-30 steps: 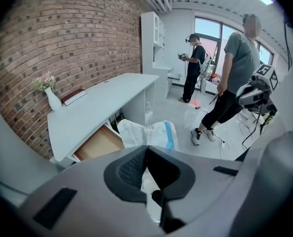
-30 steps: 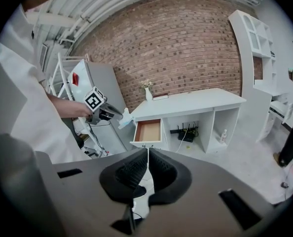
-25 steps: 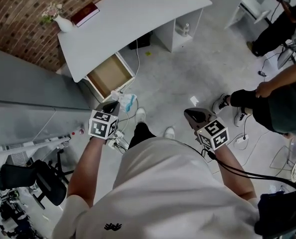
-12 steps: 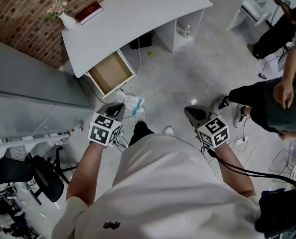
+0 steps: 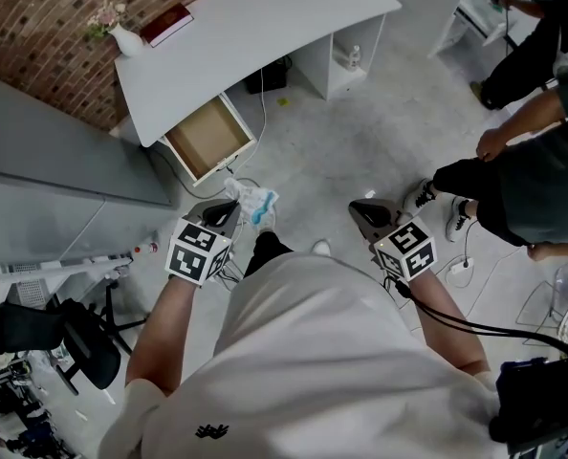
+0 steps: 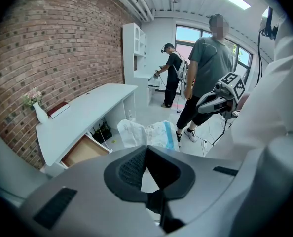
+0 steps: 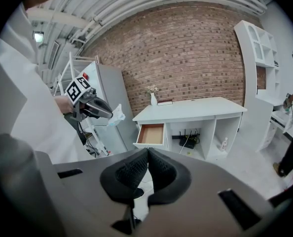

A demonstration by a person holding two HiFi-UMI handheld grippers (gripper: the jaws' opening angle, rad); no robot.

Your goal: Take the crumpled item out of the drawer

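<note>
Hidden: the pinched part of the crumpled item (image 5: pixel 256 202) lies behind the pads of the left gripper (image 5: pixel 232 206); the rear of the drawer (image 5: pixel 207 140) is tucked under the tabletop edge.
Cut off: a bystander (image 5: pixel 528 185), at the frame's right edge.
Item: white with blue, out of the open drawer, in the air over the floor.
Around: vase (image 5: pixel 127 42) and book (image 5: pixel 165 24) at the left end of the desk (image 5: pixel 265 27) tabletop, by the brick wall.
Left gripper: angled down, jaws clamped on the item.
Right gripper (image 5: pixel 359 208): well apart from the left, its 2 jaws together, nothing between them.
</note>
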